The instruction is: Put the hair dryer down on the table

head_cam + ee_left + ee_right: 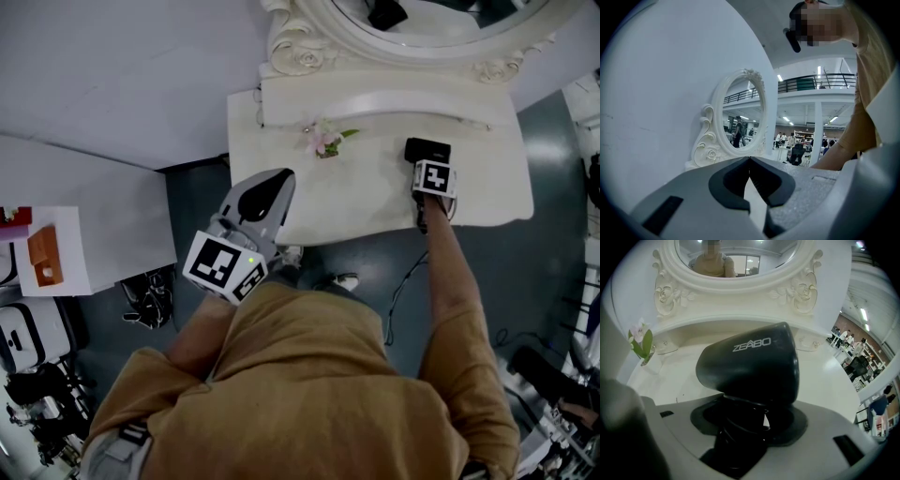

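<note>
Tan shirt (309,394): seen closest below the head camera, filling the 6 o'clock half of the head view, with both forearms extended from it.
Left gripper (279,180): held at 11 o'clock, beside the near left corner of the table. In its own view the jaws are pressed together at the tips, and nothing is caught between them.
Right gripper (429,161): reached out at 1 o'clock over the tabletop and tilted steeply down. Its jaws are pinched on the hair dryer's handle.
Hair dryer (750,364): black, carried by the handle in the right gripper, with its barrel raised over the vanity table (375,202). Whether any part touches the top cannot be told.
Surroundings: a flower sprig (326,141) is set at 12 o'clock, well apart from the dryer. An ornate mirror (309,47) is mounted behind.
Cord (401,281): seen trailing off the near edge at 4 o'clock.
Step in hand: judged to be the final lowering, with release not yet made.
Next move: the dryer should be lowered until it is borne by the bare tabletop. Then the jaws should be spread and the gripper lifted away without the handle or cord being dragged.
</note>
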### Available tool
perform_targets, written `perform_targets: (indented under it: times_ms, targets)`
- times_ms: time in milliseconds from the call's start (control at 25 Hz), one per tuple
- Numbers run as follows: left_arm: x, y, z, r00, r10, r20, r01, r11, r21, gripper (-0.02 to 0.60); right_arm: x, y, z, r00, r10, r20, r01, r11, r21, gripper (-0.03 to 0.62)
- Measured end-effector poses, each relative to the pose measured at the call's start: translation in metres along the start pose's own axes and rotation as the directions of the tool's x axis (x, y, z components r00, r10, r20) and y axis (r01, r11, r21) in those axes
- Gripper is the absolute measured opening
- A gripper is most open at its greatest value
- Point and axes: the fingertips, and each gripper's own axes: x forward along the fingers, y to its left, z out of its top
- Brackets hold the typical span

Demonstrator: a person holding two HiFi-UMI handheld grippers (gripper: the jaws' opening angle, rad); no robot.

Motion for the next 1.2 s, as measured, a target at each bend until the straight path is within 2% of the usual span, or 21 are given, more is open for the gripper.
perform_targets:
  times_ms: [160, 400, 520, 640, 720, 880, 1200]
  targets:
    - [-0.001, -0.001, 0.000, 1.000, -0.002, 0.001, 0.002, 1.000, 0.000, 0.003, -0.001, -0.003, 0.000, 1.000, 0.001, 0.000, -0.001, 1.000, 0.012, 0.249]
    - [0.001, -0.004, -0.002, 1.000, -0.014, -0.003, 0.014, 1.000, 0.001, 0.003, -0.004, -0.005, -0.005, 1.000, 0.000, -0.011, -0.001, 1.000, -0.021, 0.265]
    - [-0.001, -0.007, -0.003, 1.000, -0.023, -0.004, 0.024, 1.000, 0.002, 0.003, -0.009, -0.006, -0.008, 1.000, -0.003, -0.009, 0.003, 1.000, -0.016, 0.321]
    - [-0.001, -0.011, -0.002, 0.999, -0.038, 0.000, 0.038, 0.999, 0.003, 0.003, -0.019, 0.000, 0.018, 0.989, 0.047, 0.143, -0.043, 0.999, -0.029, 0.340]
    - [0.000, -0.014, -0.001, 0.999, -0.052, 0.006, 0.052, 0.999, 0.005, 0.003, -0.027, 0.000, 0.021, 0.982, 0.060, 0.180, -0.057, 0.998, -0.019, 0.342]
    - [0.003, -0.024, 0.001, 0.996, -0.088, 0.020, 0.088, 0.996, 0.014, 0.003, -0.049, 0.005, 0.026, 0.953, 0.126, 0.277, -0.137, 0.990, 0.022, 0.341]
    - [0.007, -0.049, 0.012, 0.984, -0.173, 0.048, 0.171, 0.984, 0.045, 0.003, -0.094, -0.025, 0.008, 0.937, 0.064, 0.344, -0.104, 0.990, 0.100, 0.329]
